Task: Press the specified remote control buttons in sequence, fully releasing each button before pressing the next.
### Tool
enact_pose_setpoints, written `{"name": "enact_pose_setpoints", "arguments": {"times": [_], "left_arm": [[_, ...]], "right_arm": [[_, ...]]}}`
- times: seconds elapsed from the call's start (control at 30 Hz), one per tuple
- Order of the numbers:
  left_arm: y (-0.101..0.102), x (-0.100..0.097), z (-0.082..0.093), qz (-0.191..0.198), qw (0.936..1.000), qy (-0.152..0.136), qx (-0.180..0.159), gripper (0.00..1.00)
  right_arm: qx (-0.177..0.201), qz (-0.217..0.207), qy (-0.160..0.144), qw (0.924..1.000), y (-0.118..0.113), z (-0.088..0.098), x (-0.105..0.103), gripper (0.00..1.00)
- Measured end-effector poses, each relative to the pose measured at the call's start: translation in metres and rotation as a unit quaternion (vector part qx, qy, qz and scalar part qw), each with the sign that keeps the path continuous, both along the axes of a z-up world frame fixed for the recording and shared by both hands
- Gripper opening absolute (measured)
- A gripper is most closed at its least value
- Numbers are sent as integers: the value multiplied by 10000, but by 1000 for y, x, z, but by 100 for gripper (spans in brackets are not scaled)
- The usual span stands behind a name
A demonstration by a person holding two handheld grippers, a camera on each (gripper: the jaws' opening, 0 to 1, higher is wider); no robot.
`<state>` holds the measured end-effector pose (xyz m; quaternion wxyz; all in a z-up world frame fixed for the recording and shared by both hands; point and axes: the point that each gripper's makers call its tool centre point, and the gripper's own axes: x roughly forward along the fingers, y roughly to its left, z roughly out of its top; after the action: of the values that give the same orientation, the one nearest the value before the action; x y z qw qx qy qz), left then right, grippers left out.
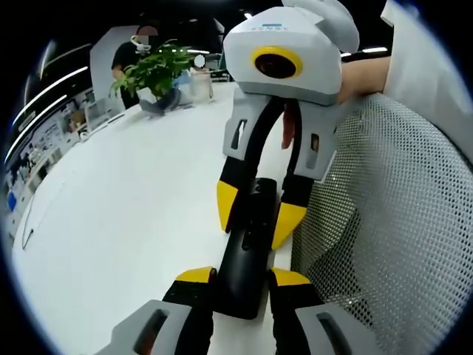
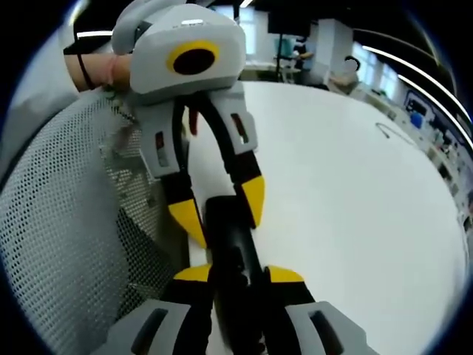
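A person in the far background stands behind a potted plant at the back edge of a white table, while in the foreground of the left gripper view the left gripper closes its yellow-tipped jaws on the near end of a black remote control, which is held lengthwise over the table's edge. The right gripper reaches in from the opposite side and clamps the remote's far end, with a grey mesh chair back just beside both tools on the right. In the right gripper view the same chair mesh fills the left side, and the right gripper is seen pinched around the remote control, with the left gripper closed on the other end and the white table spreading away to the right. The remote looks to be a light, rigid plastic bar with a smooth, possibly slippery shell; holding it by its narrow side edges near one end, as here, seems the surest grip, leaving the button face clear. Individual buttons are too dark to make out.
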<state>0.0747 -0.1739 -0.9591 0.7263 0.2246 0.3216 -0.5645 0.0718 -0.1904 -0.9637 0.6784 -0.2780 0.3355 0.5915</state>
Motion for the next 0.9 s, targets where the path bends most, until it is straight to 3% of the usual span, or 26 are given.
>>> {"name": "enact_pose_setpoints", "arguments": {"times": [0.23, 0.53, 0.6, 0.7, 0.9], "left_arm": [[5, 2, 2, 191, 9995, 243, -24, 37], [29, 15, 15, 712, 9973, 119, 159, 45], [32, 18, 18, 877, 9960, 121, 94, 48], [35, 24, 27, 1207, 9926, 30, -113, 60], [43, 29, 47, 1698, 9839, 43, -557, 67]], "right_arm": [[53, -52, 26, 10000, 1, 0, 2, 23], [96, -104, 51, 9999, 2, 0, 3, 23], [93, -104, 45, 9999, 1, 0, 3, 23], [91, -106, 38, 9999, 2, 0, 2, 23], [106, -137, 35, 9998, 2, 0, 3, 23]]}}
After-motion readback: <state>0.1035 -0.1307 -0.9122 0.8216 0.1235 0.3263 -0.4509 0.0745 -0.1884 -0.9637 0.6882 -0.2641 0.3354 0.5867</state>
